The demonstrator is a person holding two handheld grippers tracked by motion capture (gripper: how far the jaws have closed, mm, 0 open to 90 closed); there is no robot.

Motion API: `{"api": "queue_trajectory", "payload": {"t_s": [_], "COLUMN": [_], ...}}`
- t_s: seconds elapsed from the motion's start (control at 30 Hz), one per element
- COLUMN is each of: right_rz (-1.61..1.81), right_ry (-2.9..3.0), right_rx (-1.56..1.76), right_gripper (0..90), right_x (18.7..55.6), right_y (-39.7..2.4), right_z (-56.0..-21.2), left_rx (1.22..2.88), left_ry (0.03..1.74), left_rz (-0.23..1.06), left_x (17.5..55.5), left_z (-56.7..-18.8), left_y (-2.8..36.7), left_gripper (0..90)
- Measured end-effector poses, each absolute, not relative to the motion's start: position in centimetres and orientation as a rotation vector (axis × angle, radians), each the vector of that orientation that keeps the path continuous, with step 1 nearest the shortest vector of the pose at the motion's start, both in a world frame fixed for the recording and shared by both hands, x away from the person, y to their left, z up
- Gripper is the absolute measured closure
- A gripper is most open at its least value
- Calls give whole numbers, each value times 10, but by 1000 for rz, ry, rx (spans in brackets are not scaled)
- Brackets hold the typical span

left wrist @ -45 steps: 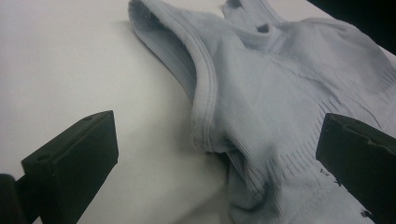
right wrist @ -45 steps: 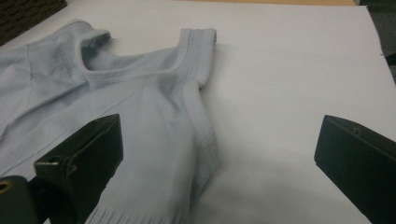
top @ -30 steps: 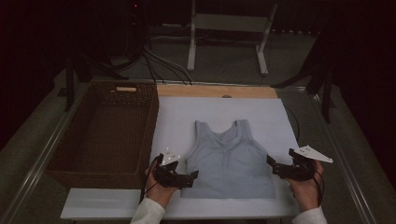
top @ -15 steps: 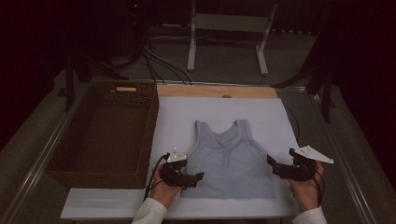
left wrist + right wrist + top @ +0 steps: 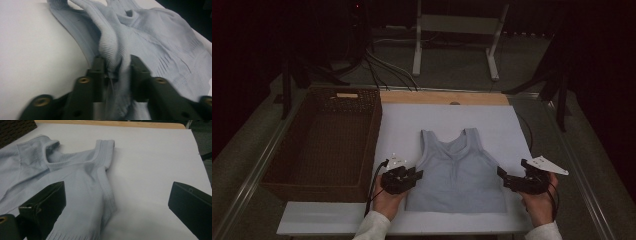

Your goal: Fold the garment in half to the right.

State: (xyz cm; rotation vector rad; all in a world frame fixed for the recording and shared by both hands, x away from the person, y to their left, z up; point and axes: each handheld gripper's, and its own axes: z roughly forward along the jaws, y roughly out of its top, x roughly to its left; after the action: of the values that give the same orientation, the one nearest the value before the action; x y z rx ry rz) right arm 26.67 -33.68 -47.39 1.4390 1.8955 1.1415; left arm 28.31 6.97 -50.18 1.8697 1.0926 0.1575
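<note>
Pale blue ribbed knit tank top (image 5: 458, 172) lay flat on our white worktop (image 5: 492, 120). Our left claw (image 5: 115, 67) had just been closing and pinched its side edge; our right claw (image 5: 117, 202) gaped wide beside it, near the brown wicker basket (image 5: 324, 145).

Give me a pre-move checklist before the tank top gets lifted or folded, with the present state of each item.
1. Left gripper has cloth: ok. Its jaws have just been closing, and a bunched ridge of the tank top sits pinched between them.
2. Right gripper has cloth: not ok. Its jaws stand wide apart, and the top's side edge lies flat between them, untouched.
3. Grip depth on the left: cannot tell how many layers are caught.
4. Garment lies on the white board, straps pointing away from the person: ok.
5. Wicker basket sits beside the board, apart from the top: ok.
6. Both grippers at the top's lower corners: ok in the high view.
</note>
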Motion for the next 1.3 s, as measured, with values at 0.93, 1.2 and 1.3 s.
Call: {"api": "queue_trajectory", "payload": {"t_s": [0.93, 1.2, 1.3], "right_rz": [1139, 1140, 1140], "right_ry": [1904, 1903, 1900], "right_rx": [1433, 1432, 1432], "right_gripper": [16, 16, 16], "right_x": [265, 265, 265], "right_y": [-337, -338, -338], "right_z": [-474, -475, -474], "left_rx": [1875, 1876, 1870], "left_ry": [1177, 1212, 1222], "left_rz": [128, 155, 171], "left_x": [283, 283, 283], "left_z": [-495, -492, -490], "left_y": [85, 90, 93], "left_gripper": [807, 807, 807]}}
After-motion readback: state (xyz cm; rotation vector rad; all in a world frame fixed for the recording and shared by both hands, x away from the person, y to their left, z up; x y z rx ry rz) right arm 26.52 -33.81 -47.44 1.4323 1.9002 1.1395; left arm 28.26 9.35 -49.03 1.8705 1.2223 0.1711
